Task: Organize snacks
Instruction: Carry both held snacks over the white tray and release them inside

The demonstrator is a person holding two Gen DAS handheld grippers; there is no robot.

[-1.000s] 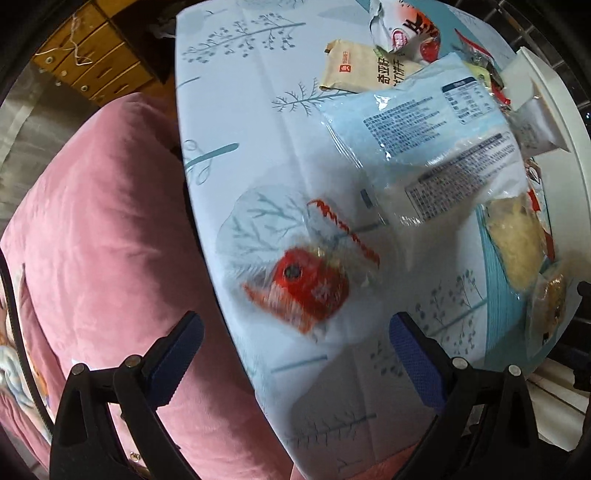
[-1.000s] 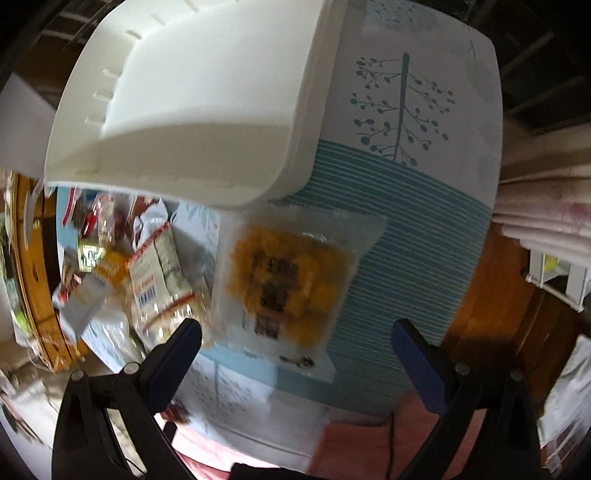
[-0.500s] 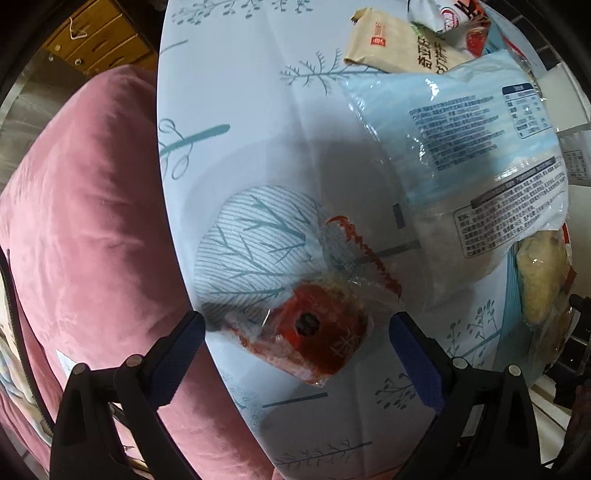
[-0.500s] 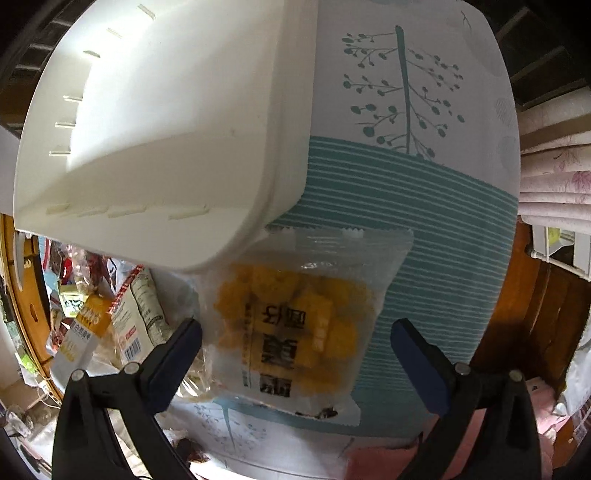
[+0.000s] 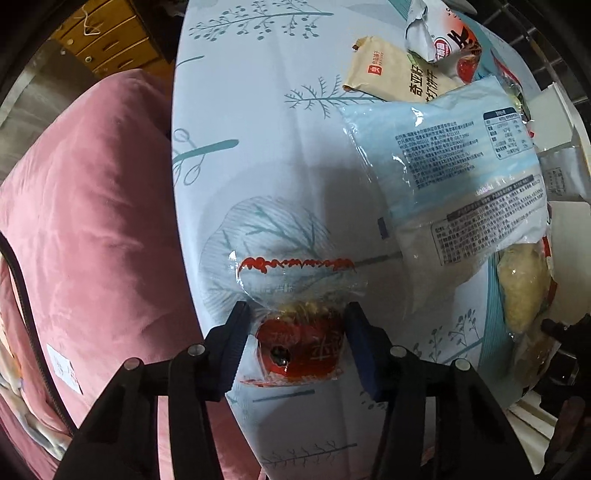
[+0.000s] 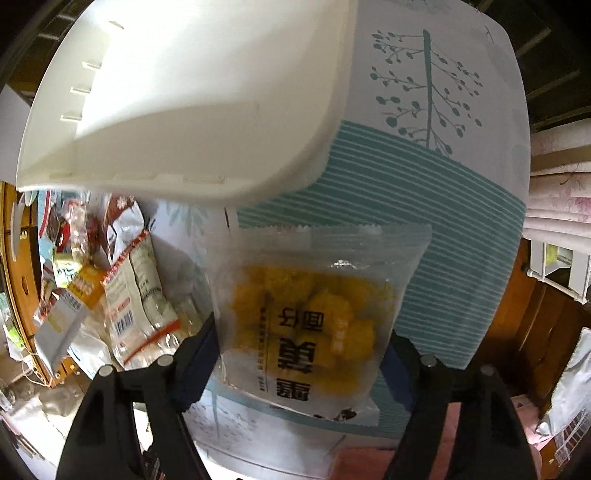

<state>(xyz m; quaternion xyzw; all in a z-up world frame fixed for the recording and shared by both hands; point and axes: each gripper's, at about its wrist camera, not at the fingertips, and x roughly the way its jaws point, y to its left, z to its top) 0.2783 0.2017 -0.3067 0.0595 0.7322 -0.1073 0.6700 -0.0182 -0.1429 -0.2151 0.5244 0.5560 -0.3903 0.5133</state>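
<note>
My left gripper (image 5: 295, 332) has closed on a small clear packet with a red label (image 5: 299, 350), lying near the table's near edge; both blue pads press its sides. My right gripper (image 6: 303, 354) has its fingers around a clear bag of yellow snack pieces (image 6: 314, 317) on the tablecloth, pads at both side edges. A white plastic bin (image 6: 192, 110) stands just beyond that bag. A large pale blue packet (image 5: 450, 173) lies to the right in the left wrist view.
A pink cushioned seat (image 5: 85, 258) lies left of the table. A tan packet (image 5: 395, 74) and a white-red bag (image 5: 443, 33) lie at the far side. Several small snack packets (image 6: 122, 288) are heaped left of the yellow bag. Wooden drawers (image 5: 107, 37) stand beyond.
Both grippers moved forward and down onto their packets. The left jaws closed from wide open onto the red-label packet; the right jaws narrowed around the yellow snack bag.
</note>
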